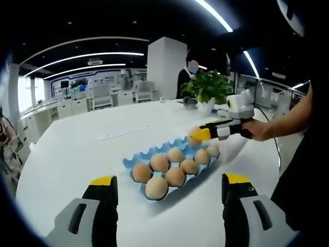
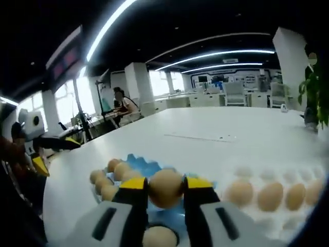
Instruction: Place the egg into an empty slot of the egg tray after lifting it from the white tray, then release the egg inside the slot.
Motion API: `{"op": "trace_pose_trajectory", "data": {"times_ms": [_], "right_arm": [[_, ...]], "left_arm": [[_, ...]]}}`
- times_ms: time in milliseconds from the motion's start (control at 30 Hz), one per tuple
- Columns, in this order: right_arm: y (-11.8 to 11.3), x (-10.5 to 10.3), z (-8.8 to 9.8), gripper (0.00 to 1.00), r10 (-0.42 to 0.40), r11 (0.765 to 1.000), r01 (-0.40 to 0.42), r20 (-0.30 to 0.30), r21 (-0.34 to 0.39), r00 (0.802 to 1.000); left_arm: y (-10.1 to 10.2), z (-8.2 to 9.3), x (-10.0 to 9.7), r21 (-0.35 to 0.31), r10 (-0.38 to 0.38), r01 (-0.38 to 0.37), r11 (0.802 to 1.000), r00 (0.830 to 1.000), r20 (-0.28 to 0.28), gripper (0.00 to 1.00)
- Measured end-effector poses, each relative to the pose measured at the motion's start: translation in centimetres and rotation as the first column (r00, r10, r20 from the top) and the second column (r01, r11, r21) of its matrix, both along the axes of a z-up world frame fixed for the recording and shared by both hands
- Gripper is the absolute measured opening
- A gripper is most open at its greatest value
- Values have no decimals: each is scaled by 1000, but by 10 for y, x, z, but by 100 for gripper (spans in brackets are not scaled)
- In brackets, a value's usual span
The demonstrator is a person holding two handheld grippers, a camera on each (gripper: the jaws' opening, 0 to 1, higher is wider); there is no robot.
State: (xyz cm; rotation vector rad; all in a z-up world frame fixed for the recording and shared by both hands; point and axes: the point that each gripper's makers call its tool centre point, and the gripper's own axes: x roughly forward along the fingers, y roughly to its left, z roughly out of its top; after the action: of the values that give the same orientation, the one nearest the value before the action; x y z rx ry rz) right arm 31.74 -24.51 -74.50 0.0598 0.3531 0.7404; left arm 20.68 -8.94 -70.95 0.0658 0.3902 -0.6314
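In the left gripper view the left gripper (image 1: 168, 193) sits low over the big white table (image 1: 77, 149) with its yellow-tipped jaws spread wide and nothing between them; just ahead of it lies the blue egg tray (image 1: 134, 162), with seven or so brown eggs sitting in its slots; further right the right gripper (image 1: 198, 135) comes in over the tray's far end, pinching an egg (image 1: 193, 138). Over in the right gripper view you get it close up; both yellow jaw tips press against the sides of that egg (image 2: 165, 188), held just above the blue tray (image 2: 143, 165); to the right sits the white tray (image 2: 288, 216), with a row of eggs in it.
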Motion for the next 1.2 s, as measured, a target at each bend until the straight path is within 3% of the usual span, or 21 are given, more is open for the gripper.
{"op": "trace_pose_trajectory", "data": {"times_ms": [500, 1200], "right_arm": [[21, -2, -23, 27, 59, 997, -61, -44, -37, 997], [25, -3, -25, 27, 97, 994, -100, -59, -45, 994]], "left_arm": [[2, 0, -1, 1, 3, -3, 1000, 1000, -3, 84], [0, 0, -1, -4, 1, -1, 1000, 1000, 1, 83]]}}
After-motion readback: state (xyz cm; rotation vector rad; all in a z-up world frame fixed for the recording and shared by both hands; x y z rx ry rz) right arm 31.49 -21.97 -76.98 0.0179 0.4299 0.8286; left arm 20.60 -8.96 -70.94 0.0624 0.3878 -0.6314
